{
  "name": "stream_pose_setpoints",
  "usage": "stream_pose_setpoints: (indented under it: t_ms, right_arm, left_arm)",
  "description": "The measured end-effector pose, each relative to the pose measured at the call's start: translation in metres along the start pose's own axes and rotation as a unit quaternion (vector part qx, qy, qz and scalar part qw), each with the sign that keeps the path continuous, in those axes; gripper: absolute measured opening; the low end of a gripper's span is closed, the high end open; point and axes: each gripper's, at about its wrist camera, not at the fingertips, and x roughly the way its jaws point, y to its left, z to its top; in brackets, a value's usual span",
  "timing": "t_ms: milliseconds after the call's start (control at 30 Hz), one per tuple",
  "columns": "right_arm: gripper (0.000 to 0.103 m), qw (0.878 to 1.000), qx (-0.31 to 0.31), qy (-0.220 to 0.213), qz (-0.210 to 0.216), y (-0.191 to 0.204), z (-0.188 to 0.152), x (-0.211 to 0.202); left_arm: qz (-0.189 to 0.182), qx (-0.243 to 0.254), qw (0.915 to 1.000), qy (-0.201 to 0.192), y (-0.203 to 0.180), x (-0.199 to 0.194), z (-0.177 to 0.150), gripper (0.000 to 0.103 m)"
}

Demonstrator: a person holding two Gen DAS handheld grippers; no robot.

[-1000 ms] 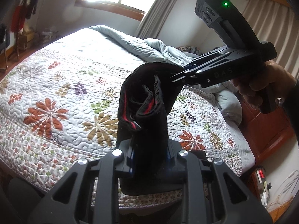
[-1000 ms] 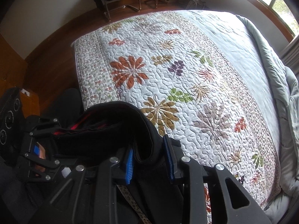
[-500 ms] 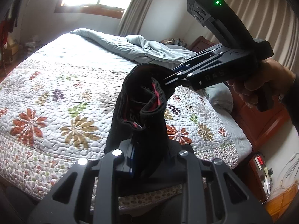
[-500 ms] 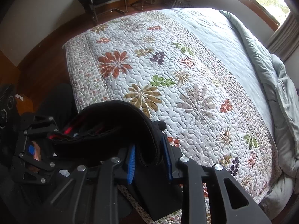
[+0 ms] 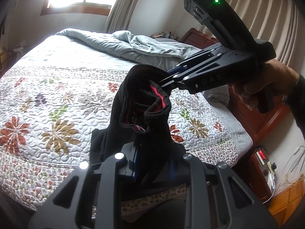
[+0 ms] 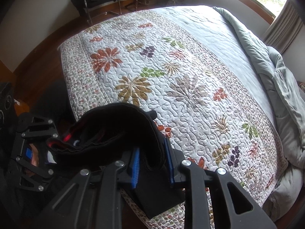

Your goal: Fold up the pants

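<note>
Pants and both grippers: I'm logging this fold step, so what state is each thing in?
Pants: black, bunched, held up over the bed edge by the waistband, not yet laid flat.
Left gripper: shut on the pants.
Right gripper: shut on the pants.
Quilt: spread flat over the bed.
Grey duvet: rumpled, pushed to the far side.

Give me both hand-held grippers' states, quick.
Left hand-held gripper: shut on the pants.
Right hand-held gripper: shut on the pants too.
</note>
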Motion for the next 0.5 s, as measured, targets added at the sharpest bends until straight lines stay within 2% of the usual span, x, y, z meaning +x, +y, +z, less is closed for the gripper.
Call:
stream_pose_setpoints:
  t_ms: [500]
  right_arm:
    - [0.020, 1.000, 0.025, 0.004, -0.006, -0.035, -0.052, 0.014]
  left_arm:
    - [-0.017, 0.029, 0.9991, 0.027, -0.034, 0.045, -0.013, 0.023]
